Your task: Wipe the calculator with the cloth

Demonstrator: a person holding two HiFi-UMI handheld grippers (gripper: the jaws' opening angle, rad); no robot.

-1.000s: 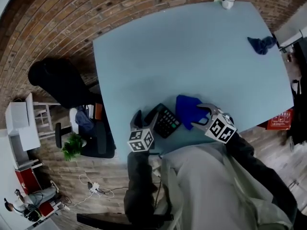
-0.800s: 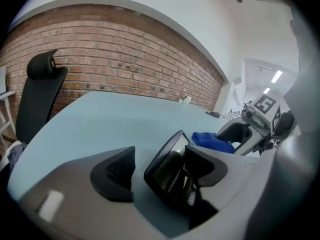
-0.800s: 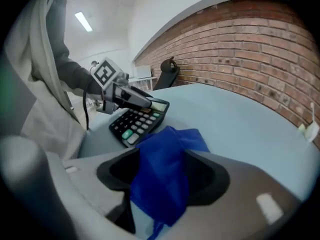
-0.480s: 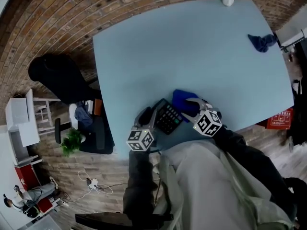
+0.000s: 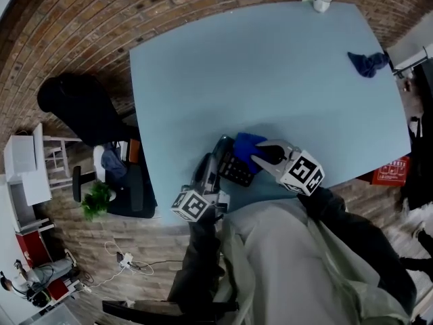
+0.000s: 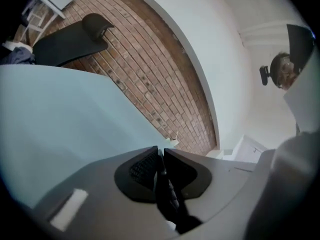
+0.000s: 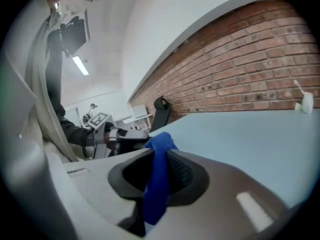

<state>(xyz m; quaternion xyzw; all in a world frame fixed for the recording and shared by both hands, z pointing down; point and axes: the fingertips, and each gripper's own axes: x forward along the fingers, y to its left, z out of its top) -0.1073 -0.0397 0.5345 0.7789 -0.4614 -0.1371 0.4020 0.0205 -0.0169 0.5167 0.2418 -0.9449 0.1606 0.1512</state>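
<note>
1. The left gripper [image 6: 161, 155] is clenching the calculator [image 6: 167, 199] by one edge. Its jaws have just been closing, and the thin dark body is sitting pinched between the pads.
2. In the head view the calculator [image 5: 235, 169] is sitting tilted by the near edge of the pale blue counter [image 5: 270, 73], right in front of the person. Its key legends are showing too small to read.
3. The right gripper [image 7: 159, 159] is grasping the bright blue cloth [image 7: 156, 184]. Its jaws have just been closing, and a fold of fabric is hanging squeezed between the ribbed pads.
4. From above, the cloth [image 5: 245, 143] is bunching against the calculator's far right corner.
5. Each gripper is carrying a cube showing black-and-white square patterns, not letters.
6. A white cup [image 5: 321, 1] is standing at the counter's far edge, and a crumpled dark blue rag [image 5: 367, 62] is lying near the right edge, both well apart from the calculator.
7. A red box [image 5: 392, 170] is showing beyond the counter's right edge, its white print too blurred to read.
</note>
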